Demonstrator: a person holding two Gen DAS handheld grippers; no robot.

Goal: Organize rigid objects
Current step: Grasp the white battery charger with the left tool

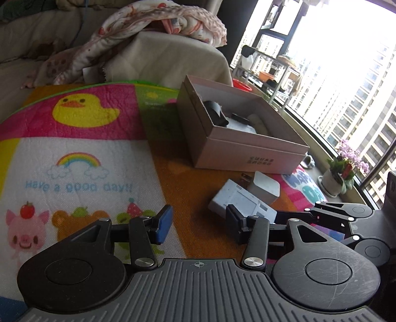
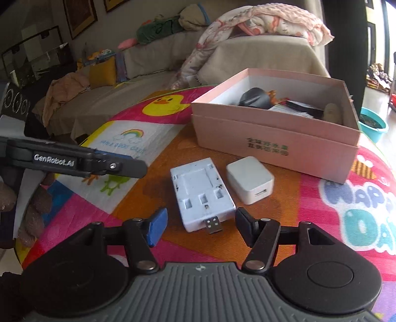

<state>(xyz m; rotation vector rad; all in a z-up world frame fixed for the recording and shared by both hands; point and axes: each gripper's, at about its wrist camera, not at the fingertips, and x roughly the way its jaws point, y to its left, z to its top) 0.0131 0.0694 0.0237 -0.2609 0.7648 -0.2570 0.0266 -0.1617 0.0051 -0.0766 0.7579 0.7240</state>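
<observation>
A white USB battery charger (image 2: 201,192) and a white cube power adapter (image 2: 250,178) lie side by side on the colourful mat, in front of an open pink box (image 2: 272,138) holding a black object (image 2: 255,97) and other items. My right gripper (image 2: 199,226) is open and empty, its fingers just short of the charger's USB plug. My left gripper (image 1: 198,223) is open and empty, hovering left of the charger (image 1: 241,201) and adapter (image 1: 263,187); the box (image 1: 247,153) is beyond. The left gripper also shows in the right wrist view (image 2: 118,167).
A cartoon play mat (image 1: 74,161) covers the table. A sofa with a crumpled blanket (image 2: 259,22) stands behind. A potted flower (image 1: 344,173) sits by the window at right. A teal basin (image 2: 372,123) is on the floor beyond the box.
</observation>
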